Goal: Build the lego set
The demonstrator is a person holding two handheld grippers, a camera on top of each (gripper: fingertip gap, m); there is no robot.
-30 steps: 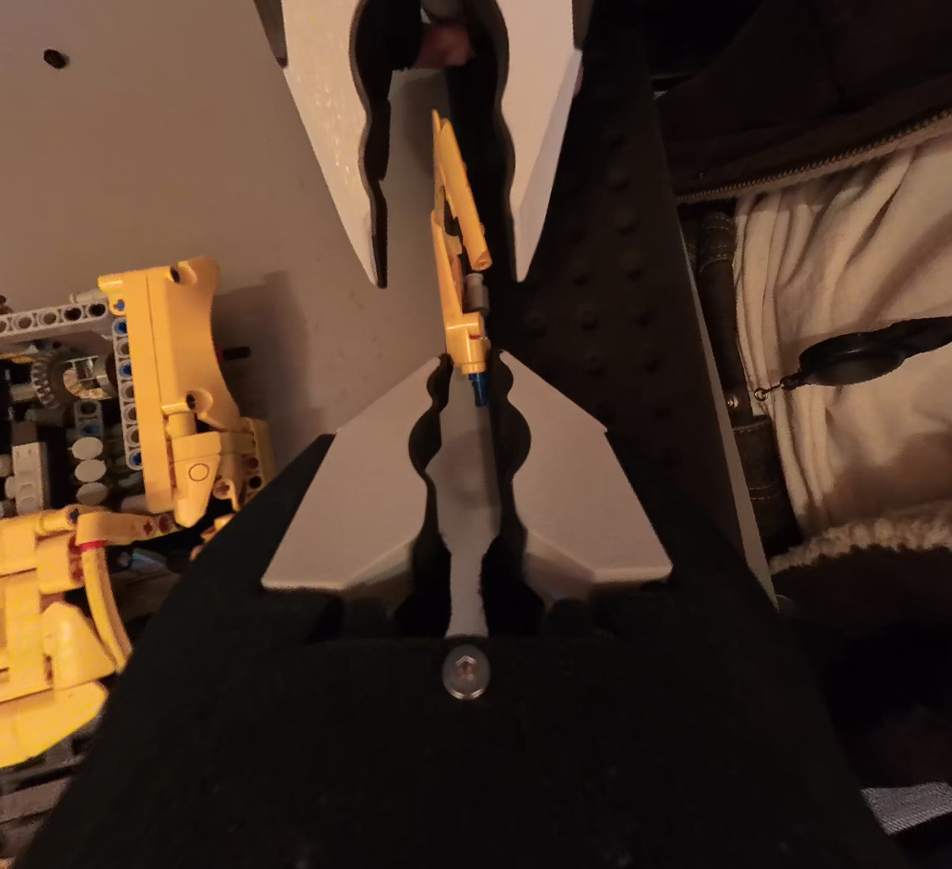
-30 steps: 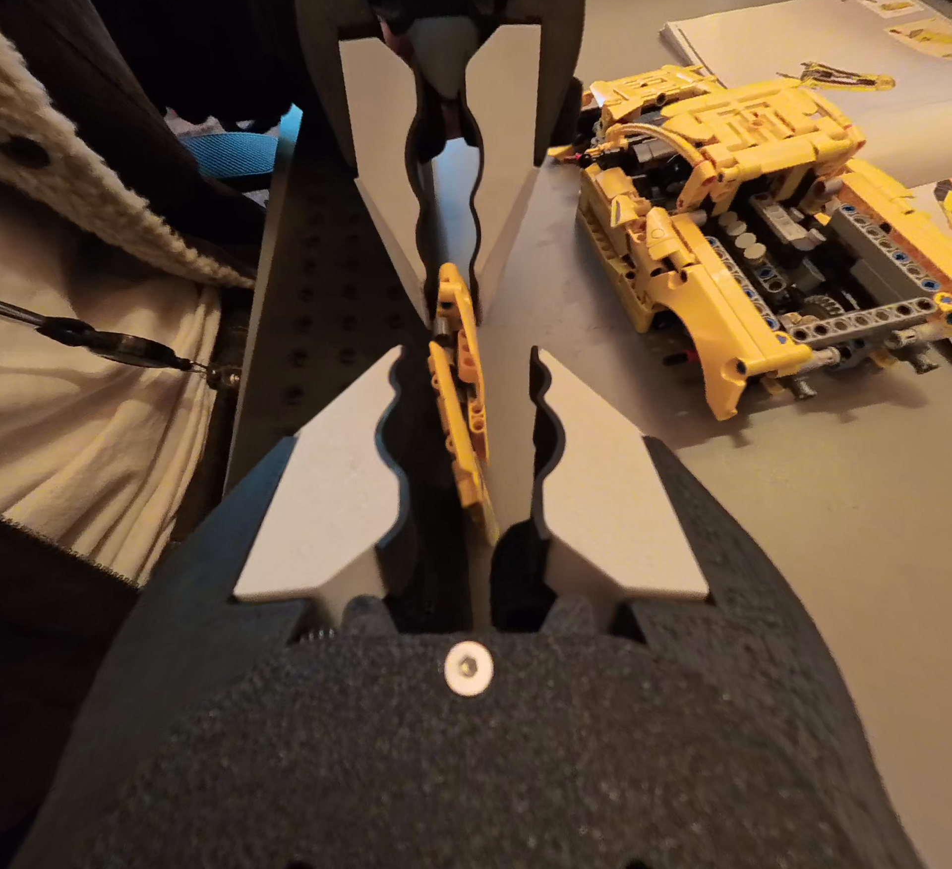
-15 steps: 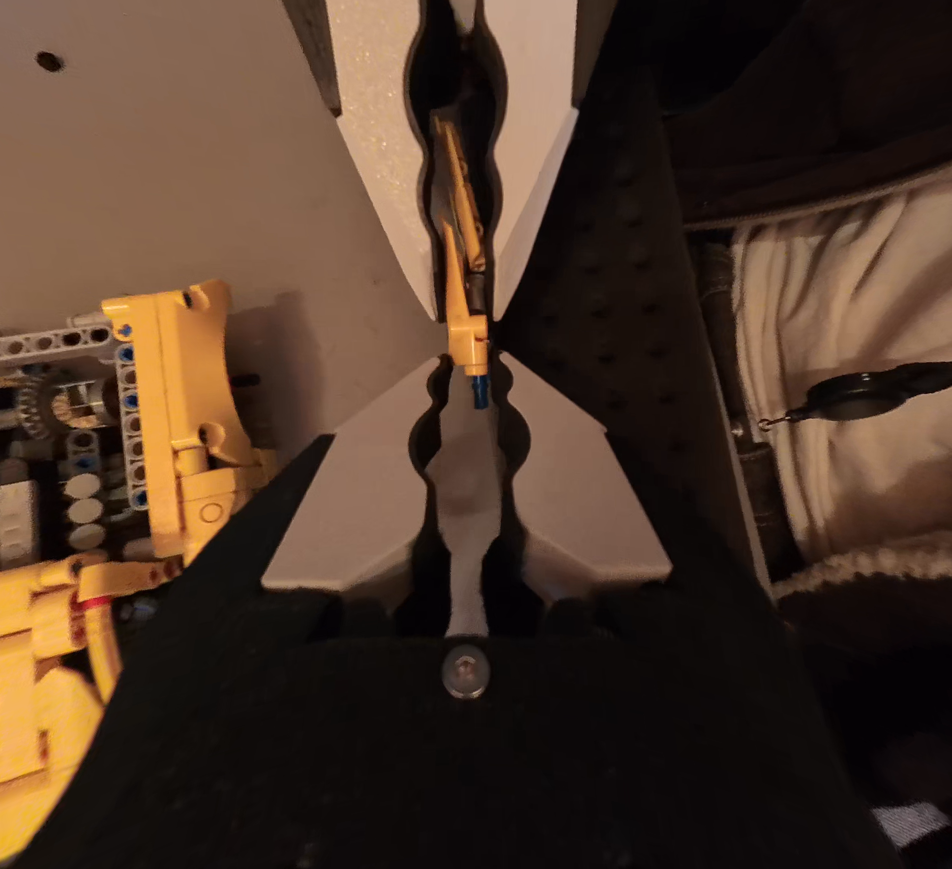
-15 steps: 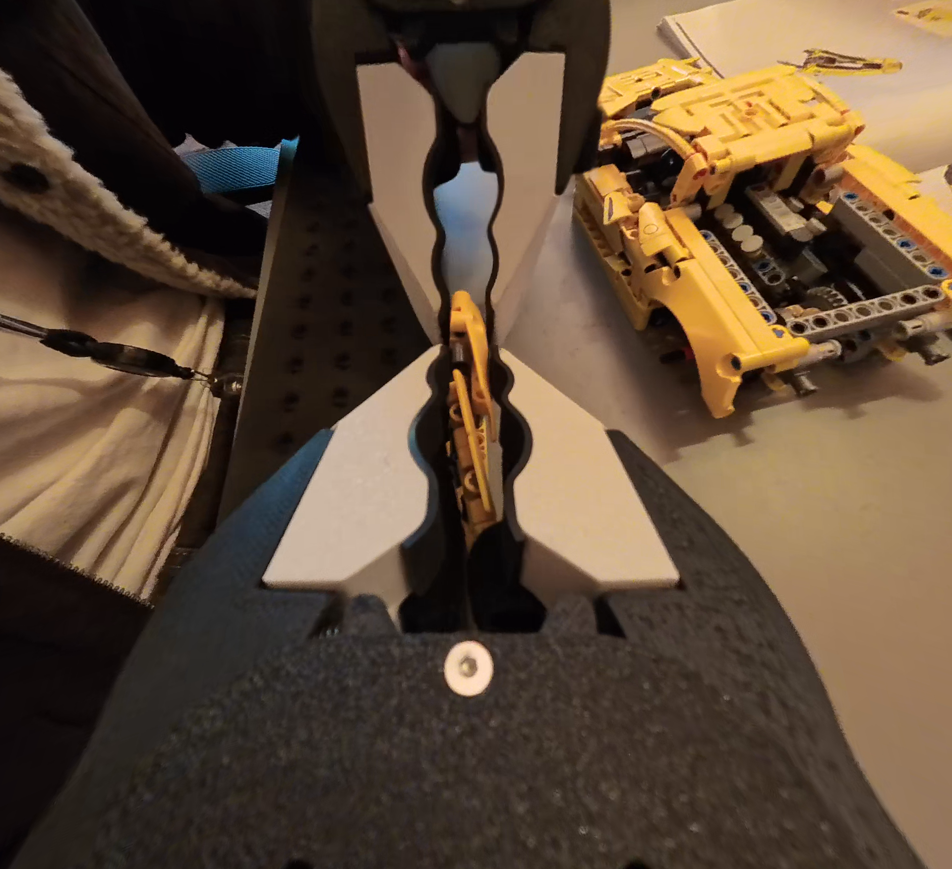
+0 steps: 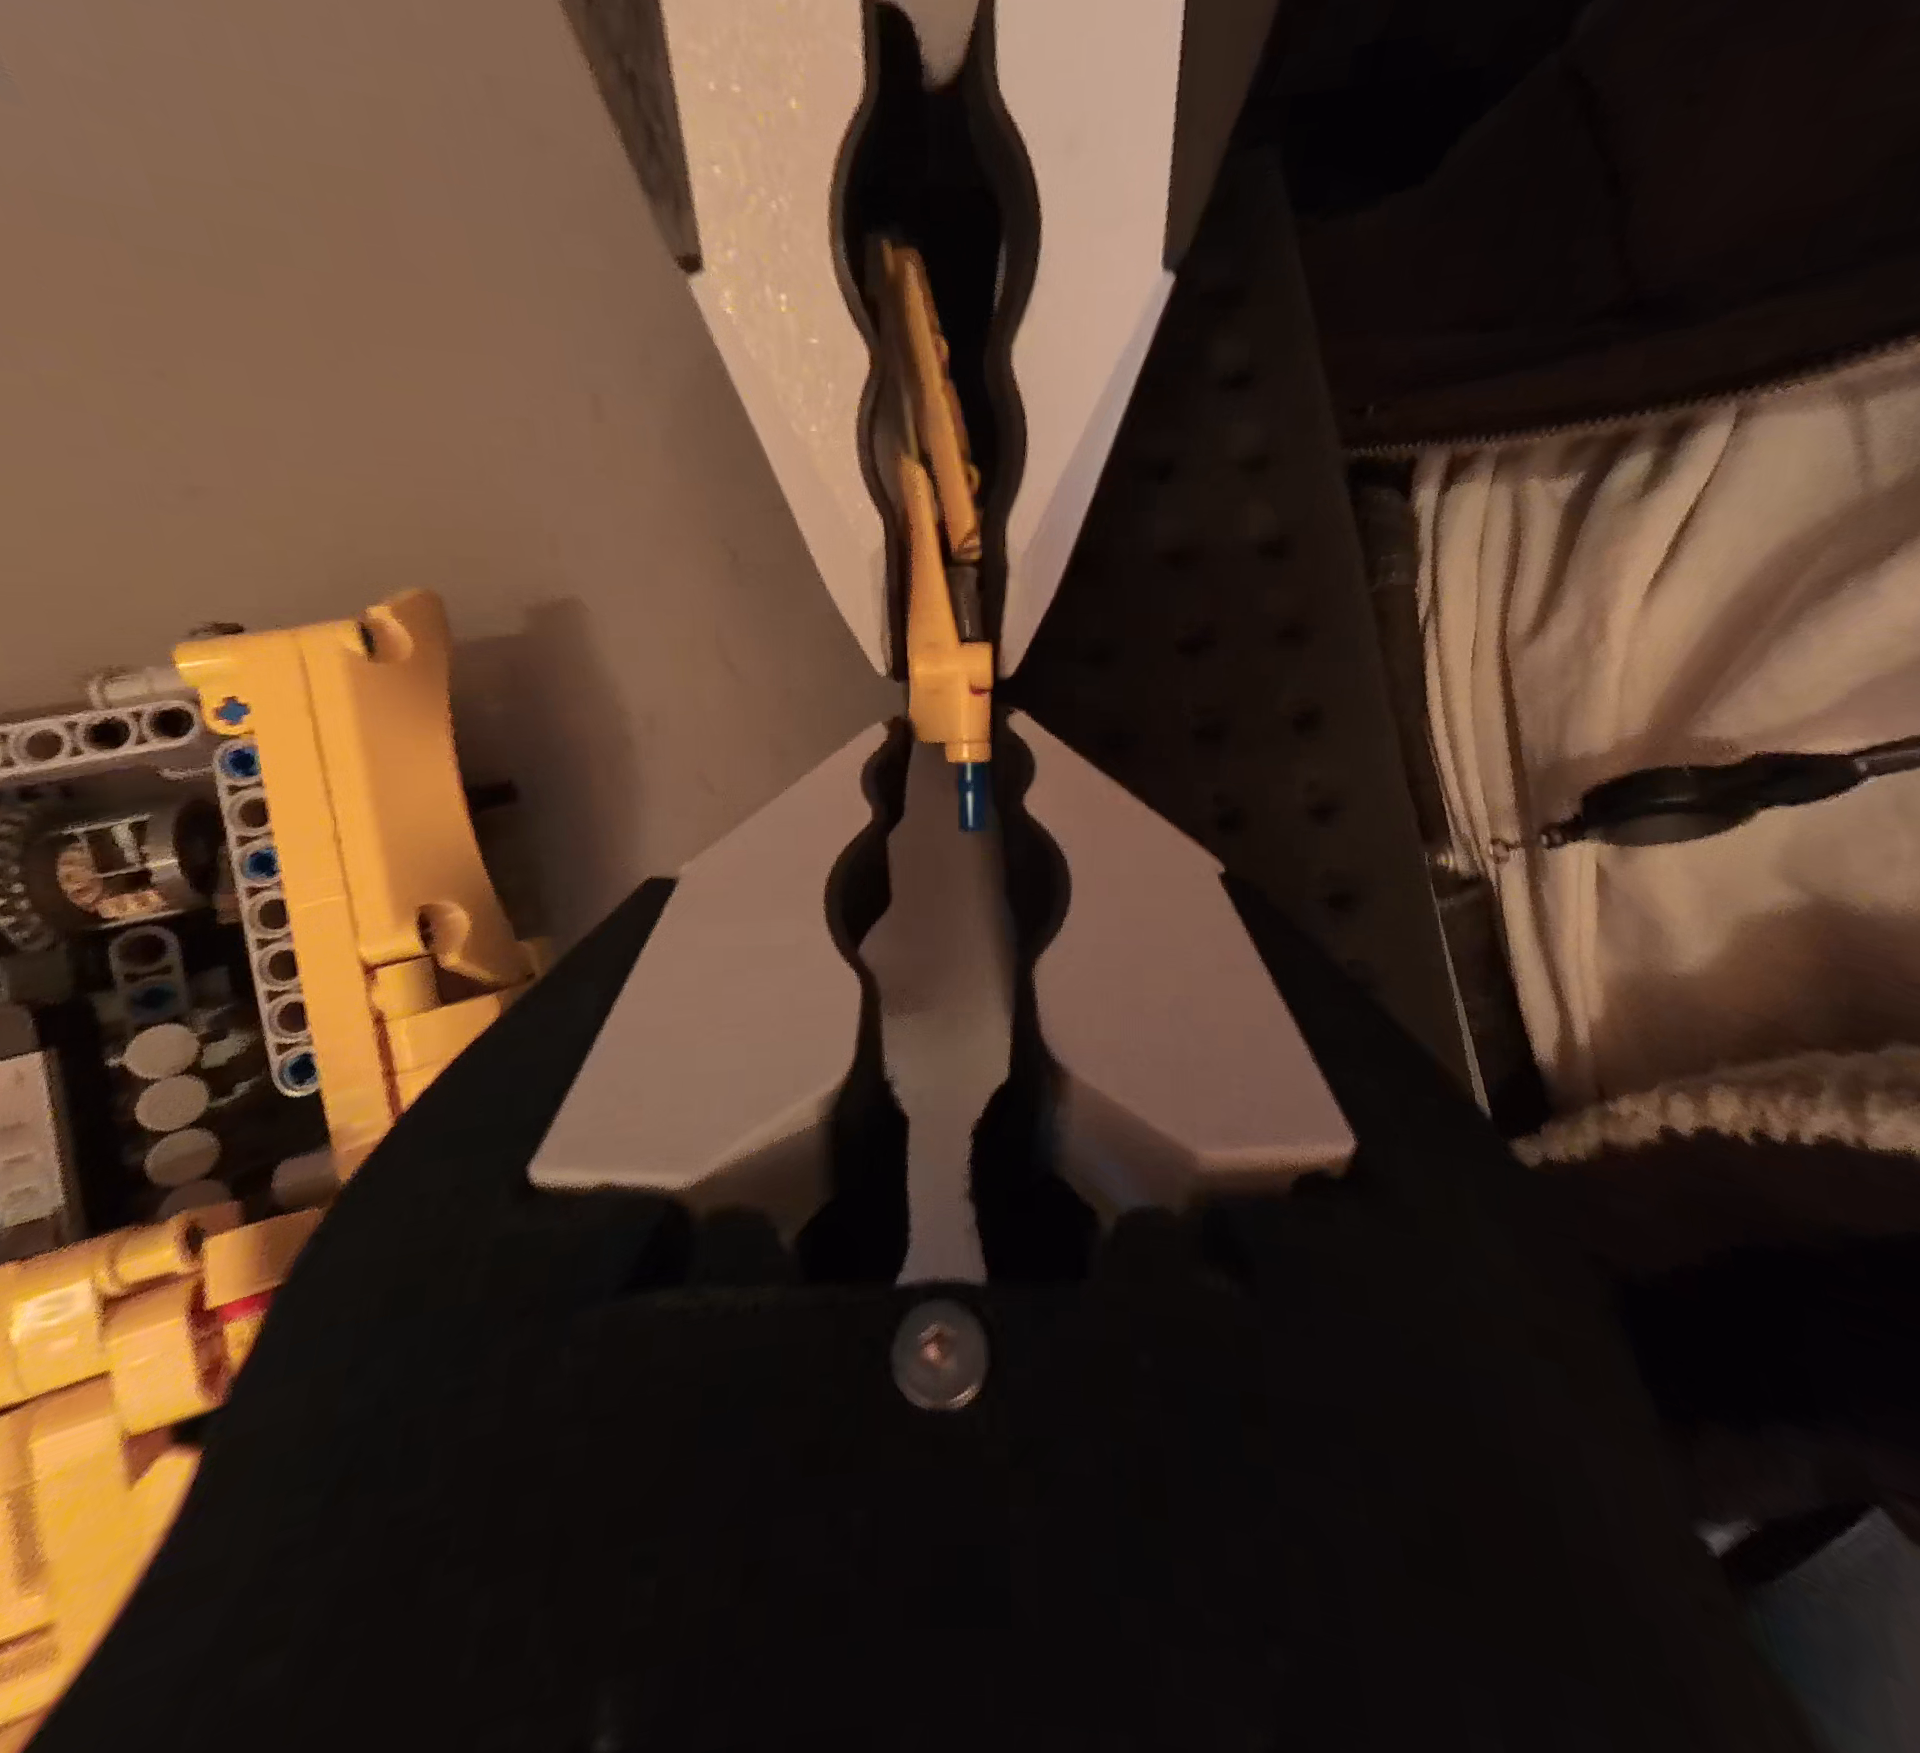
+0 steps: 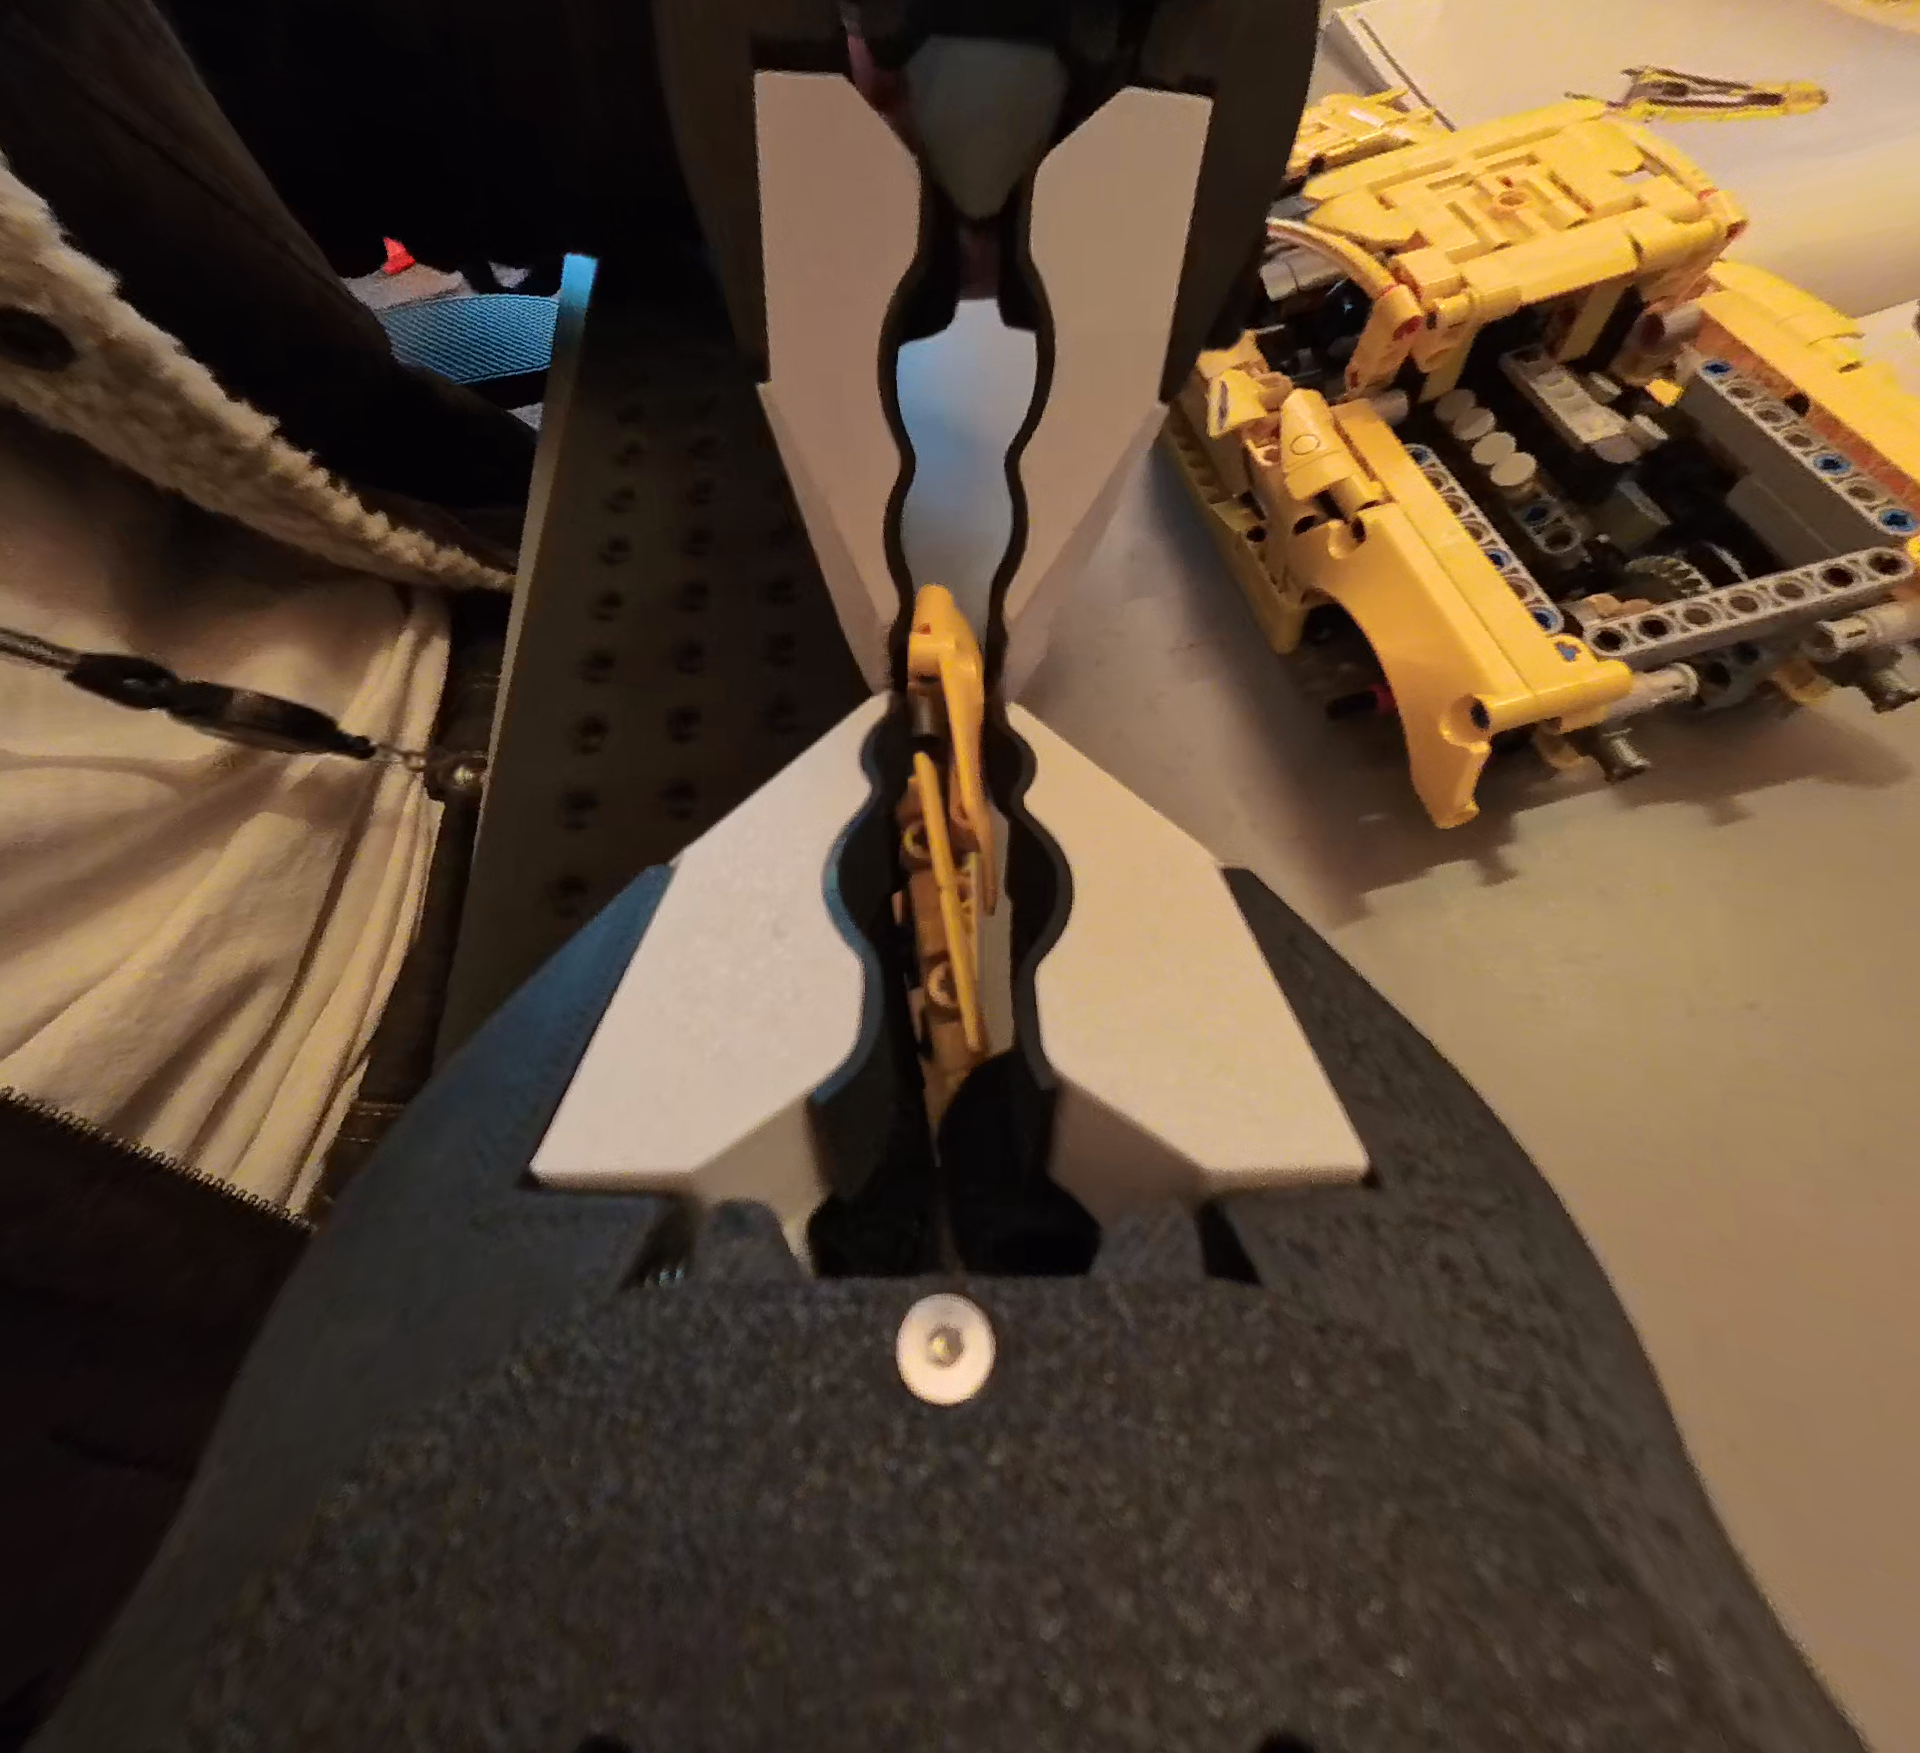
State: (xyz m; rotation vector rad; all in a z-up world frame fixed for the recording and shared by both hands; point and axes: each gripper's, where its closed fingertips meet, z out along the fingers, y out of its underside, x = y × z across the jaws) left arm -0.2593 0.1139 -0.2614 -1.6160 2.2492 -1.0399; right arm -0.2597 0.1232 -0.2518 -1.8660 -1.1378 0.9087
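Note:
A thin yellow Lego sub-assembly (image 6: pixel 943 872) with a blue pin (image 5: pixel 970 794) at one end is held in the air between my two grippers, which face each other tip to tip. My right gripper (image 6: pixel 951 711) is shut along most of its length. My left gripper (image 5: pixel 951 747) is shut on the pin end. In the left wrist view the right gripper (image 5: pixel 940 664) comes in from the top around the piece (image 5: pixel 940 685). In the right wrist view the left gripper (image 6: pixel 948 654) comes in from the top. The large yellow car model (image 6: pixel 1455 560) sits on the table (image 6: pixel 1558 1132) to the right.
The car model also shows at the lower left of the left wrist view (image 5: pixel 312 820). An open instruction booklet (image 6: pixel 1610 10) lies behind the model. A black perforated board (image 6: pixel 644 612) runs along the table edge. A person in a cream fleece (image 6: pixel 156 820) sits close behind it. Both grippers' tips are close together, under 4 cm apart.
My right gripper was open around the yellow piece; it has slid forward along it and shut on it. The two grippers now meet tip to tip.

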